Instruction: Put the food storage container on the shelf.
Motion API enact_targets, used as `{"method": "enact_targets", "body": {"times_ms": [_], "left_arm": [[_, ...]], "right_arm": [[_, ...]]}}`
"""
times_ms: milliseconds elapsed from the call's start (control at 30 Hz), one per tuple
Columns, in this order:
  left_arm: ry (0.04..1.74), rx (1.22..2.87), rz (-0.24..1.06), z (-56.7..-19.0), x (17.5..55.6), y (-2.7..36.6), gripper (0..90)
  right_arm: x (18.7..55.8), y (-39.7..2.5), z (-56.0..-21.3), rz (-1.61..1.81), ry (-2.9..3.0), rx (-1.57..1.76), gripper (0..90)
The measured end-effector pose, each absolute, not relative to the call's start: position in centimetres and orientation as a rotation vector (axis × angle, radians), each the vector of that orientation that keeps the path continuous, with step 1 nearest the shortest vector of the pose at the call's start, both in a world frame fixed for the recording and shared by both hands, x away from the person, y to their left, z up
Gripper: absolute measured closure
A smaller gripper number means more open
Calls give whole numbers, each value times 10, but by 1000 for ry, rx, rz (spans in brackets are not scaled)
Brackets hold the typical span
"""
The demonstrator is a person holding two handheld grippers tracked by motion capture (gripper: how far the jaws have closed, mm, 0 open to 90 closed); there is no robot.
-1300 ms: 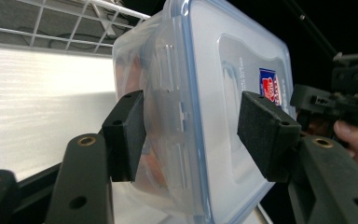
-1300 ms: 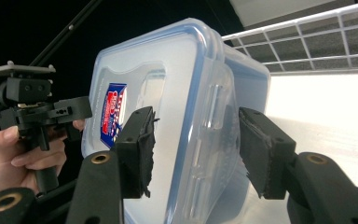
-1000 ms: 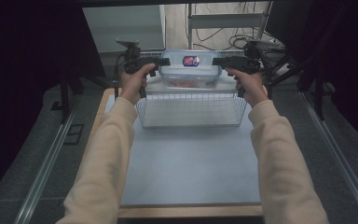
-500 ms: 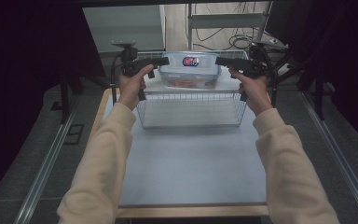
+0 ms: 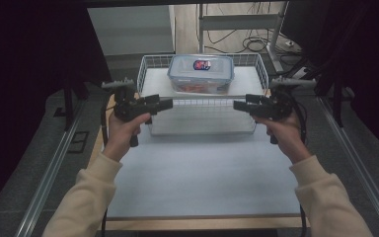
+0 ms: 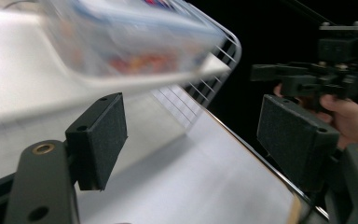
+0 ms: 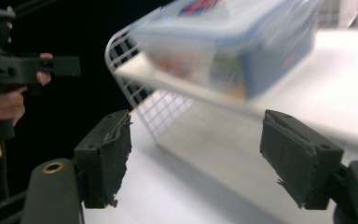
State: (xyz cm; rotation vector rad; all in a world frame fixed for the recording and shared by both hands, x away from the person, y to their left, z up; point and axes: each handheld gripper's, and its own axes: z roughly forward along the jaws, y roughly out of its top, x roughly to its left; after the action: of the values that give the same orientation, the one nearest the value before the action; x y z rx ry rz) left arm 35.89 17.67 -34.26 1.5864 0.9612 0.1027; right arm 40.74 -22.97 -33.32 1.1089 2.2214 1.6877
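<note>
box point(image 5: 201, 73) sits in wire basket point(image 5: 150, 69), far end of table | left gripper point(image 5: 167, 103) and right gripper point(image 5: 239, 105) both spread, empty, either side of basket front | rigid slick plastic, looks light — clamp the short ends under the lid rim, you need both sides

High view dim, dark at both sides; table point(image 5: 197, 177) lit evenly from above, soft shadow under wire basket point(image 5: 202, 116). Both gripper views motion-blurred: plastic container point(image 6: 130, 37) and basket wires smeared, near jaw pads sharp. White basket floor close to overexposed. Backgrounds black.
</note>
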Motion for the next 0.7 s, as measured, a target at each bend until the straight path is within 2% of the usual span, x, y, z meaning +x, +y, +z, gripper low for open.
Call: {"method": "enact_targets", "body": {"times_ms": [233,400,700], "left_arm": [[918,1679,109,-389,305,175,229],[954,1754,117,-428,285,172,229],[990,1760,102,-443,286,172,231]], "right_arm": [[359,-245,-383,1641,2303,1037,233],[337,-254,-426,1582,2376,1062,218],[334,-257,-440,1577,2350,1070,201]]}}
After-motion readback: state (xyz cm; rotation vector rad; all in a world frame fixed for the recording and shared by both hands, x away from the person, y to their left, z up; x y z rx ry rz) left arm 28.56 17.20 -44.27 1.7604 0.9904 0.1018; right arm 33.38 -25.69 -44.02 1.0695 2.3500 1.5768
